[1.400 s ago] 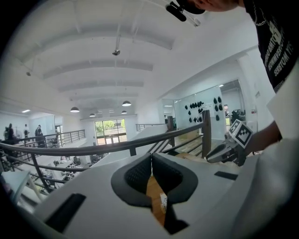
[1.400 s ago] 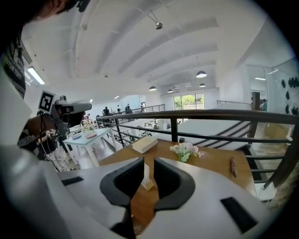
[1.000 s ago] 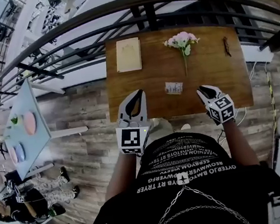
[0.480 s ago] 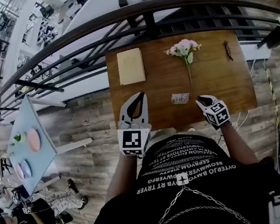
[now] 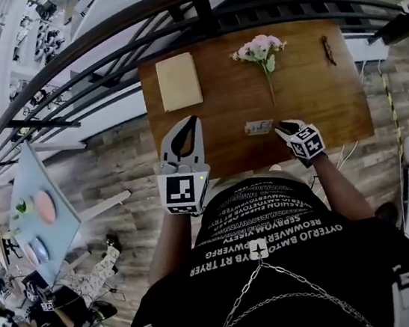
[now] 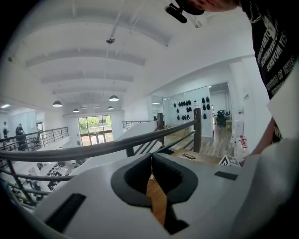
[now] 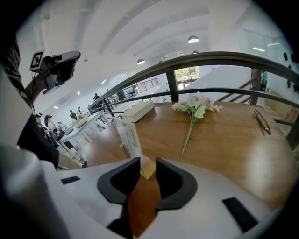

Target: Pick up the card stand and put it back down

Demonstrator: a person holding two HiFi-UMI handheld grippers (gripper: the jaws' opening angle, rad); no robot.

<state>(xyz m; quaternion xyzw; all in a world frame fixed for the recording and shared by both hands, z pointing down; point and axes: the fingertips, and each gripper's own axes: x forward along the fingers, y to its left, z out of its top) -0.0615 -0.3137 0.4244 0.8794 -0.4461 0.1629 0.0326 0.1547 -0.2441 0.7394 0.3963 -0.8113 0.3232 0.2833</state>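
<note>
Four loose things lie on the wooden surface, one of each: one card stand, one cream book, one sprig of pink flowers and one pair of glasses. We count two tongs, one in each hand.

The card stand sits upright near the near edge, just below the tip of the flower stem. It is a single white card in a pale wooden base. The book lies at the far left corner and the glasses at the far right, both well apart from the stand.

The right tongs are down at the stand's right end. Their jaws have just been opening and stand apart, with one corner of the wooden base in the gap. We see no squeeze on it. The card rises just beyond the left jaw.

The left tongs are over the near-left edge, well apart from the stand. They are clenched tip to tip with nothing between them.

One dark railing curves beyond the far edge.
</note>
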